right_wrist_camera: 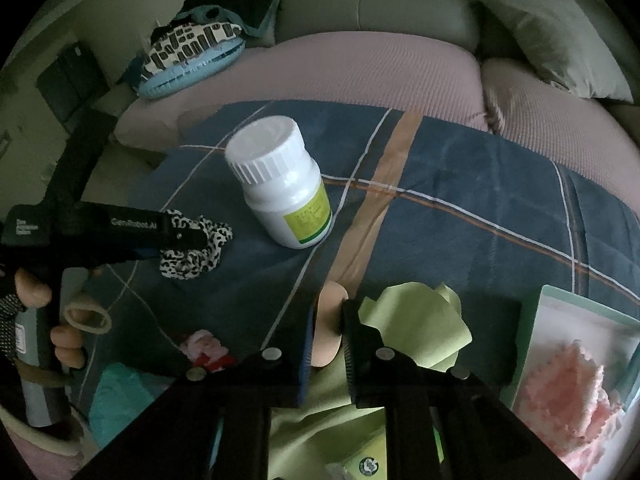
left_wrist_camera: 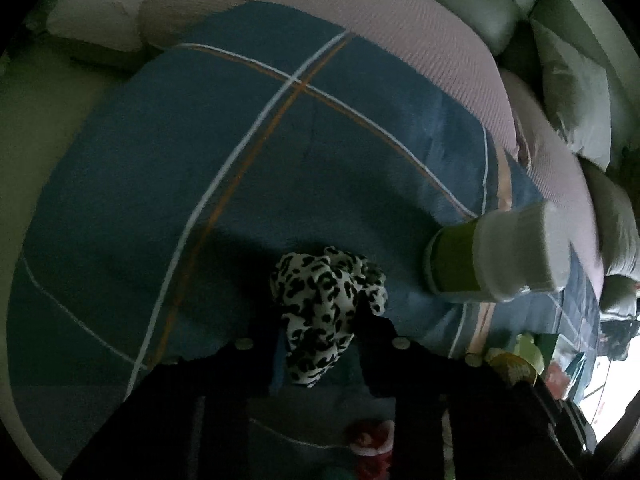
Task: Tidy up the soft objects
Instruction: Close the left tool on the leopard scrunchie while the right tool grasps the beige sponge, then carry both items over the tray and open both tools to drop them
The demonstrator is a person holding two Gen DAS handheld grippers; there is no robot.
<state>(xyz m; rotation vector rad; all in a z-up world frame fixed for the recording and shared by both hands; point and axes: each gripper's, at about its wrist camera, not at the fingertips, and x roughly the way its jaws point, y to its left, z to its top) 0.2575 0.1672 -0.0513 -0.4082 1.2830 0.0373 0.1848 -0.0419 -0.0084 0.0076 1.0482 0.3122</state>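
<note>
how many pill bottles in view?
1. The white pill bottle stands upright on the blue plaid blanket, right of the leopard-print scrunchie. Others may be hidden.

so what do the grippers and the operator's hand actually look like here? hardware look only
Left gripper: matte black body, white "GenRobot.AI" lettering on its side, smaller white text block on the rear. Right gripper: black flat-faced fingers, a blue strip along one finger's edge, round silver fasteners on the linkage. The bare-fingered left hand shows a dotted black-and-white cuff. No cables visible.
</note>
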